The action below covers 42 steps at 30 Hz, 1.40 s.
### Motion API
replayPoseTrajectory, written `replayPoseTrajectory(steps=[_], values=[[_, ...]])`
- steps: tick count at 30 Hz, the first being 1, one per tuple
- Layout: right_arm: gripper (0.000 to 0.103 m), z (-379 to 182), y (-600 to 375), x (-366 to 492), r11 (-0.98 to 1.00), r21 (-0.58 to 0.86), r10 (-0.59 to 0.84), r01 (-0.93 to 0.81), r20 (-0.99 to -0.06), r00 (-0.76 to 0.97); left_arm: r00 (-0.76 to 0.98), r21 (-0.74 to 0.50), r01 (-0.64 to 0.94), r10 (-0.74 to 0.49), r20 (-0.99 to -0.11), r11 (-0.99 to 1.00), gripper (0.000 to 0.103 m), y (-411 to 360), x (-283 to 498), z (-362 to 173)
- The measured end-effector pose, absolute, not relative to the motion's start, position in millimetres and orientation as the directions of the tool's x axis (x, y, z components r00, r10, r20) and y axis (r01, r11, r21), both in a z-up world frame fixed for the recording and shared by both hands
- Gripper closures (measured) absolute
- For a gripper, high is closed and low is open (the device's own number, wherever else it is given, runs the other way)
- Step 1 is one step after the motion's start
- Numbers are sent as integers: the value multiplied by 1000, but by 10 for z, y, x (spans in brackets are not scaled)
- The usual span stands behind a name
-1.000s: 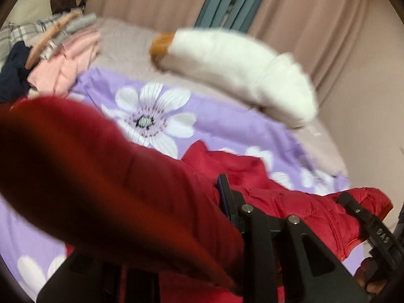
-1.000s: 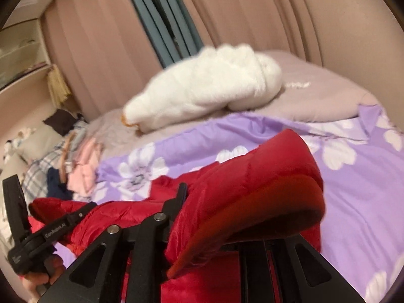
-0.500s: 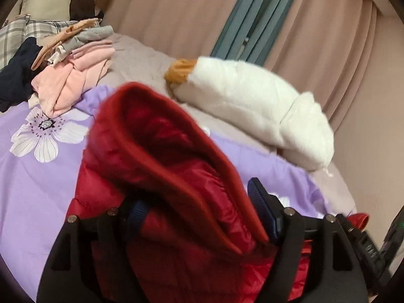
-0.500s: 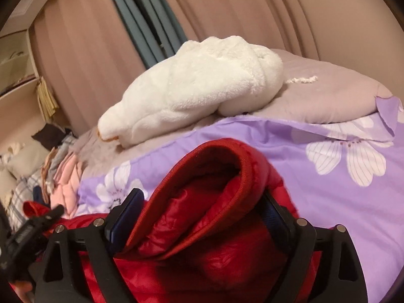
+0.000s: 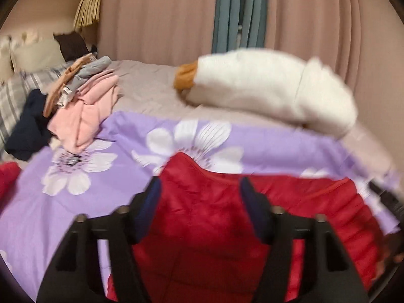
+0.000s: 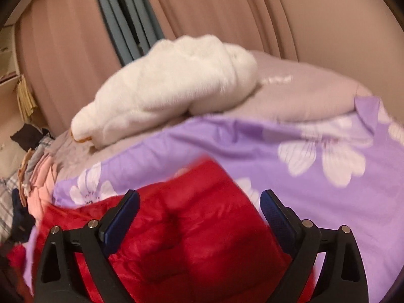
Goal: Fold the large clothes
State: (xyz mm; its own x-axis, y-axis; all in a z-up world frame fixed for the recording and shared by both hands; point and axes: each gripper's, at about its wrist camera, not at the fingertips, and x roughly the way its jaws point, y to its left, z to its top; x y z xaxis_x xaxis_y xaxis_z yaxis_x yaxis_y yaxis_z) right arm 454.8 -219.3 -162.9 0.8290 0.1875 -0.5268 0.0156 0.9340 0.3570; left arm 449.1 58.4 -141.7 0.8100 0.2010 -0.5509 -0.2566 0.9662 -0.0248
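Left gripper [image 5: 199, 189] jaws are closing, red puffer jacket [image 5: 209, 227] between them but not pinched. Right gripper [image 6: 199, 202] is spreading wide over that jacket, which lies on the purple floral duvet [image 6: 315, 202]. Both tilt downward. Everything's pretty blurry, and the jacket's lower edge is cut off.

Red puffer jacket [image 5: 207, 222] lies crumpled on the near bed — quilted, shiny, one folded edge poking farward.
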Motion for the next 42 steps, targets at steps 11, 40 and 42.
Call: replayPoseTrajectory(steps=[11, 40, 42], values=[[52, -1833, -1985, 4679, 979, 206, 127, -5, -586, 800, 770, -98, -295, 176, -614, 950, 59, 718, 4741, -1891], [60, -2181, -1947, 4802, 984, 170, 77, 49, -662, 745, 710, -63, -338, 210, -672, 939, 55, 707, 4955, -2323], [60, -2084, -1896, 4738, 991, 128, 53, 47, -676, 735, 719, -74, -343, 211, -662, 937, 60, 718, 4893, -2234]])
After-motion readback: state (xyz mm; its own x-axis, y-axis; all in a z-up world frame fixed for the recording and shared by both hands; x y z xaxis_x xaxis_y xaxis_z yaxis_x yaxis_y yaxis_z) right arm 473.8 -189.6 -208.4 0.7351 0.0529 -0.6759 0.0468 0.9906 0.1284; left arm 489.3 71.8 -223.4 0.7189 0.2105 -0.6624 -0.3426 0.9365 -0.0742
